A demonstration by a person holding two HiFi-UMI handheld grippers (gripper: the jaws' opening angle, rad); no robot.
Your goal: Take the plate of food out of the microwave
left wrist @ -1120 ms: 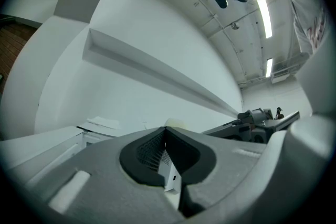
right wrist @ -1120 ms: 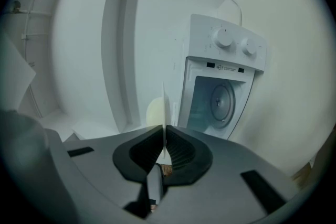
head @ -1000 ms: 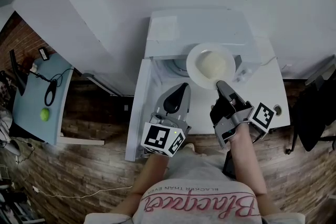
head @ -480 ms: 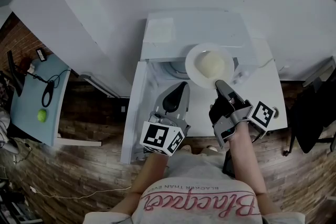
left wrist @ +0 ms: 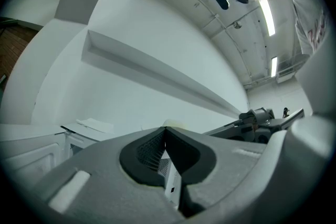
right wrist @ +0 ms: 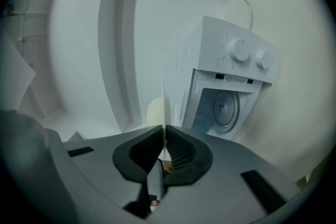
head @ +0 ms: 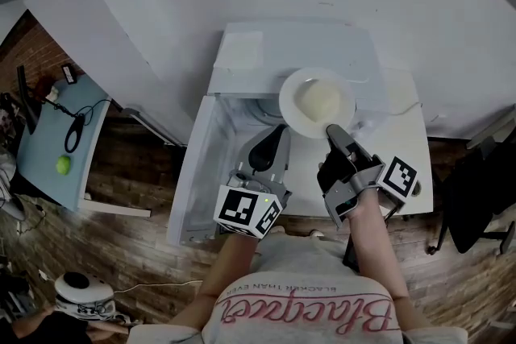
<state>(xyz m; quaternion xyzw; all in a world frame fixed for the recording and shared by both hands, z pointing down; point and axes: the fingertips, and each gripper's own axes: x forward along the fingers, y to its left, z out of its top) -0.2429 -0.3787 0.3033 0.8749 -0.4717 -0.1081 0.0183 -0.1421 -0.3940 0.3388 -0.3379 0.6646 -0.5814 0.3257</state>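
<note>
The right tongs (head: 329, 130) are pinching the plate (head: 317, 101) mid-frame, outside the microwave (head: 242, 52), the left tongs (head: 278, 131) idling closed and empty; lowering it level onto the surface (head: 403, 153) probably comes next.

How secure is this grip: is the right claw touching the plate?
Touching. The right gripper view shows the right claw clamped on the plate, seen edge-on.

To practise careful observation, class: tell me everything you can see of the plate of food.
The plate is round, white and shallow, ceramic by its look, with a pale mound of food at its centre. The right gripper is shut on its near rim, seen edge-on between its jaws in the right gripper view. It is held roughly level before the open microwave; nothing else touches it.
</note>
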